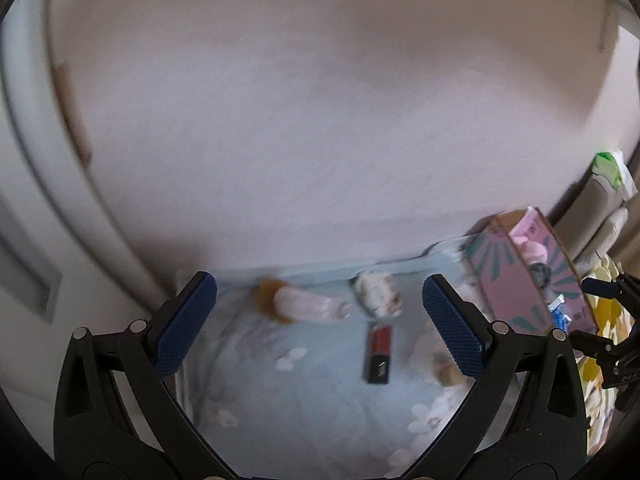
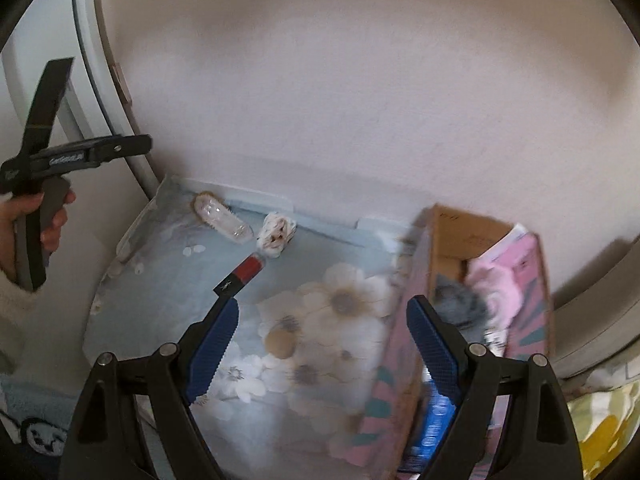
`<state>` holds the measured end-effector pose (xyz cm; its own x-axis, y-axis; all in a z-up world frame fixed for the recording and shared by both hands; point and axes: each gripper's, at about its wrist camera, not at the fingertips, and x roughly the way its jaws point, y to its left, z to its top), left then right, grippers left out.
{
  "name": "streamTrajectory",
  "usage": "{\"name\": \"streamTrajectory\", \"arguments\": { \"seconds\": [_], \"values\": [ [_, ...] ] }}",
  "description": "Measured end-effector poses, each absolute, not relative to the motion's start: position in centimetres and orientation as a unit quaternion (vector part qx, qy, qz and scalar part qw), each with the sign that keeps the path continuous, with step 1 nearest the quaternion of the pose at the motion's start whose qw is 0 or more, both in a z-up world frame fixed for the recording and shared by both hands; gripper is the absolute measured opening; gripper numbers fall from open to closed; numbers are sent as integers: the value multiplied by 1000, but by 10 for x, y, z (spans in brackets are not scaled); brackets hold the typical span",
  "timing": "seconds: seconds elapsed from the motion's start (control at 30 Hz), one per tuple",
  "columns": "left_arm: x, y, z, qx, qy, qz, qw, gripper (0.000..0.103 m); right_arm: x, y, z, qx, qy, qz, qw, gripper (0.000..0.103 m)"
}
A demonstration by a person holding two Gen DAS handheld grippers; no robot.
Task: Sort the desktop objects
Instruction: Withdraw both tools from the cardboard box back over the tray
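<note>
A: How are your grippers standing?
B: Your left gripper (image 1: 320, 320) and right gripper (image 2: 322, 344) are both gaping, gripping nothing.
A: And the objects?
B: The red-and-black tube (image 2: 240, 276), clear brush (image 2: 222, 218) and patterned wad (image 2: 276, 234) are lying on the floral cloth (image 2: 320, 320); the pink box (image 2: 516, 280) is sitting just beside them.

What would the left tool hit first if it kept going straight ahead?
Probably the red-and-black lipstick on the floral cloth, lying between the open left tool's fingers; blur makes depth uncertain.
</note>
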<state>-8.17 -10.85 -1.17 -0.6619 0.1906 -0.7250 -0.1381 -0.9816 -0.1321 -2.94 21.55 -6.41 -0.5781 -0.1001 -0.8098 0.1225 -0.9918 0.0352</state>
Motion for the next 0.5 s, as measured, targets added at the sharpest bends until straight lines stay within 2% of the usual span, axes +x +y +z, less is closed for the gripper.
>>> {"name": "streamTrajectory", "arguments": {
  "seconds": [0.2, 0.4, 0.5],
  "values": [
    [-81, -123, -51, -432, -46, 896, 85, 102, -37, 196, -95, 479, -5, -875, 73, 83],
    [-103, -117, -97, -441, -54, 890, 104, 101, -37, 182, -153, 484, -15, -873, 56, 83],
    [-123, -115, -136, -446, -64, 885, 115, 93, -35, 175, -185, 482, -13, -875, 42, 83]
  ]
}}
